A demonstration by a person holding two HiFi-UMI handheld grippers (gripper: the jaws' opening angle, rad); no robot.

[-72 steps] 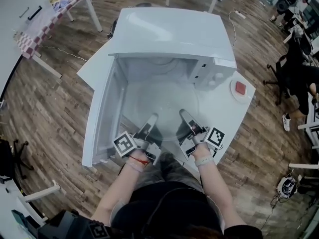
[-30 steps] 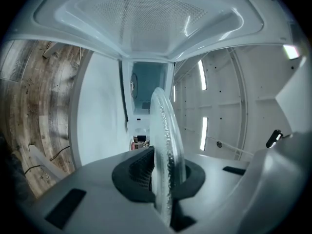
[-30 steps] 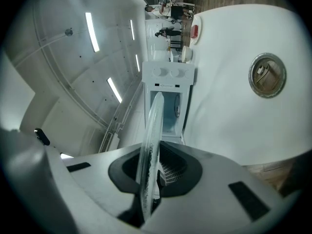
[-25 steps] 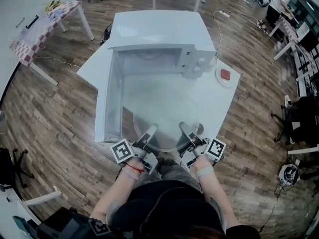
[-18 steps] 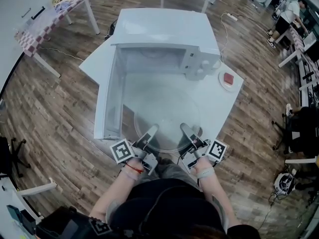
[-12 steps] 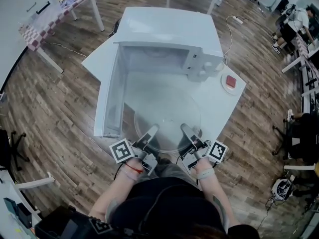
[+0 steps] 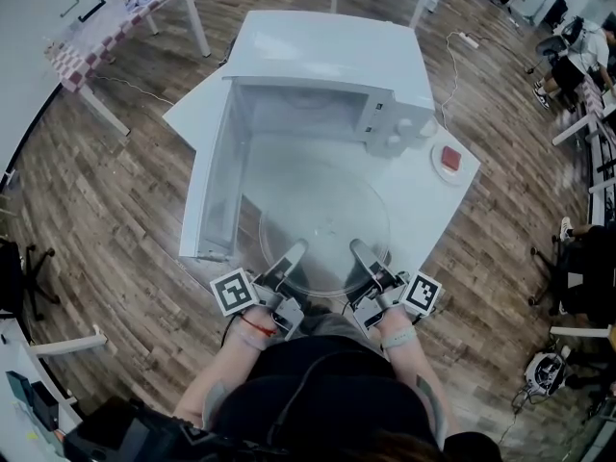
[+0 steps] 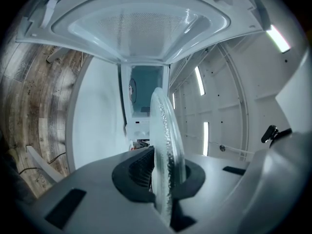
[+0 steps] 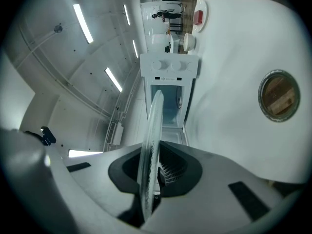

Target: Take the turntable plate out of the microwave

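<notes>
The clear glass turntable plate (image 7: 323,224) hangs level in front of the open white microwave (image 7: 327,65), over the white table (image 7: 438,205). My left gripper (image 7: 292,254) is shut on the plate's near-left rim. My right gripper (image 7: 358,251) is shut on its near-right rim. In the left gripper view the plate (image 8: 166,145) stands edge-on between the dark pads (image 8: 141,172). In the right gripper view the plate (image 9: 151,145) is likewise clamped edge-on, with the microwave (image 9: 168,79) seen beyond it. The microwave's cavity (image 7: 308,114) looks bare.
The microwave door (image 7: 214,186) stands swung open at the left, close to the plate's left edge. A small white dish with a red object (image 7: 450,160) sits on the table to the right. A table with a checked cloth (image 7: 101,22) stands far left on the wooden floor.
The plate has come out of the microwave cavity toward me, held by both grippers, and now hangs in front of the opening. In the last second it has scarcely moved.
</notes>
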